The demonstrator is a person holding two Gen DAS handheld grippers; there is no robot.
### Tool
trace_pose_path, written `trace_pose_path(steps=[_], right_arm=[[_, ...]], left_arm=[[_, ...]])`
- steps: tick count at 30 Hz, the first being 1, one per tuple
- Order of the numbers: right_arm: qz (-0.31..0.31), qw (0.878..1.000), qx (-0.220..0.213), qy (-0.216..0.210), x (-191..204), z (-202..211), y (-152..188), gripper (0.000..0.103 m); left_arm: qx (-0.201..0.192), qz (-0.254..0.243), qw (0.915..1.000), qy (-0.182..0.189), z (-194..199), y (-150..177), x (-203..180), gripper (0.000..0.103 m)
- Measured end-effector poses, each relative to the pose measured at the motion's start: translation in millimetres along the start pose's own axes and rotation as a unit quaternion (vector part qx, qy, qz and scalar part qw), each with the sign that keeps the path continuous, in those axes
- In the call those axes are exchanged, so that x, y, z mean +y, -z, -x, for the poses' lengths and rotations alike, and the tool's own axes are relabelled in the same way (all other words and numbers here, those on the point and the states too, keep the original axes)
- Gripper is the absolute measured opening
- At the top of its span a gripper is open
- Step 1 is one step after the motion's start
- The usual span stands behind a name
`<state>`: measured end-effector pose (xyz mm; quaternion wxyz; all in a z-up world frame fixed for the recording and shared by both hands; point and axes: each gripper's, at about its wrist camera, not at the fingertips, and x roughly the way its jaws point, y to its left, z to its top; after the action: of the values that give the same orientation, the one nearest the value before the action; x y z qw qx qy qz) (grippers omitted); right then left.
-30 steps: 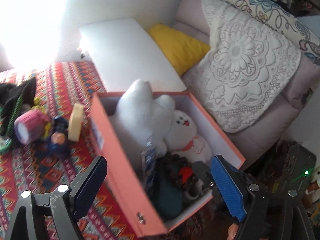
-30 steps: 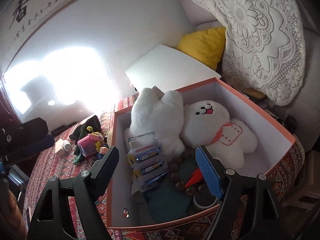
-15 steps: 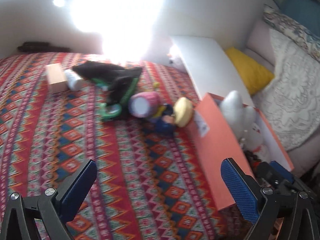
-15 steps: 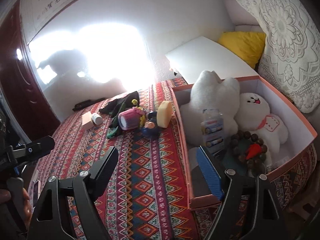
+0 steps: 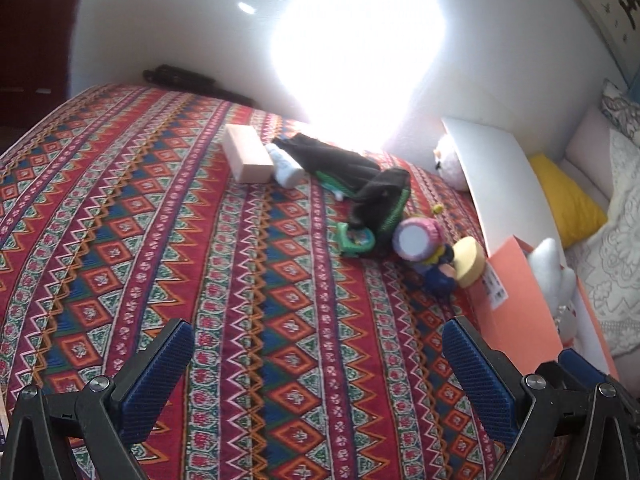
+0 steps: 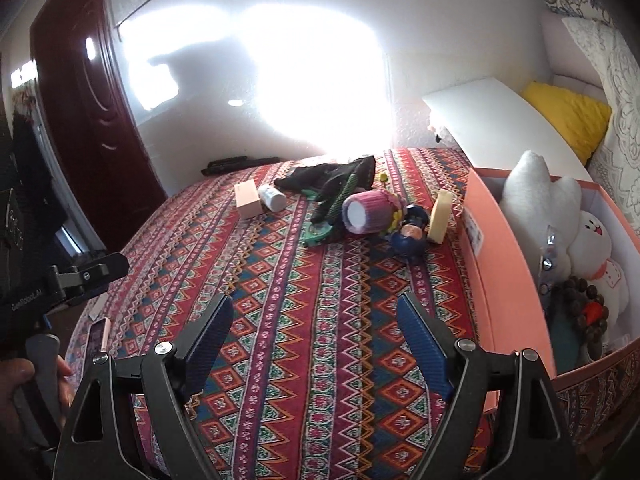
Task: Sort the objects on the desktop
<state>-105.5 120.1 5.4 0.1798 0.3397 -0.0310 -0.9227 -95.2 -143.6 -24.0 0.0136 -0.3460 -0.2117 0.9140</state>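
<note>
The sorting looks partly done. The orange box (image 6: 508, 280) at the right edge of the surface (image 6: 304, 320) already holds two white plush toys (image 6: 532, 208), a string of dark beads (image 6: 580, 292), a clear packet and some darker things under them that are hard to make out. Left out on the patterned cloth is a loose cluster toward the far side: a pink block (image 5: 246, 154) with a small white bottle (image 5: 285, 166) touching it, a black-and-green cloth (image 5: 360, 176), a green ring-shaped toy (image 5: 354, 238), a pink knitted cup (image 5: 416, 238) lying on its side, a small blue figure (image 5: 438, 276) and a yellow round piece (image 5: 470, 262) standing on edge just beside the box wall. A phone (image 6: 96, 334) also lies near the left edge. So, by my count, about seven pieces remain. The left hand-held gripper (image 5: 316, 376) is spread wide with nothing between its fingers, hanging over bare cloth well short of the cluster. The right hand-held gripper (image 6: 316, 340) is empty too, its jaws opening, aimed toward the same cluster with the box at its right.
</note>
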Motion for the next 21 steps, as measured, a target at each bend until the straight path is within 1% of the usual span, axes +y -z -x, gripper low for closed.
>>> trace_pose_path(steps=[4,8,21], right_arm=[[0.015,1.000,0.009,-0.008,16.4,-7.2,1.3,0.086],[0.022,1.000,0.013,-0.011,22.4,-11.6,2.0,0.086],[0.009,1.000,0.018,-0.010,11.2,-13.7,3.5,0.086]], left_arm=[[0.005,0.010,0.9999,0.000,-3.0,2.1,10.5,0.102],[0.010,0.008,0.9999,0.005,-6.8,4.1,8.6,0.102],[0.020,-0.003,0.9998,0.005,-15.5,7.3,-3.8,0.102]])
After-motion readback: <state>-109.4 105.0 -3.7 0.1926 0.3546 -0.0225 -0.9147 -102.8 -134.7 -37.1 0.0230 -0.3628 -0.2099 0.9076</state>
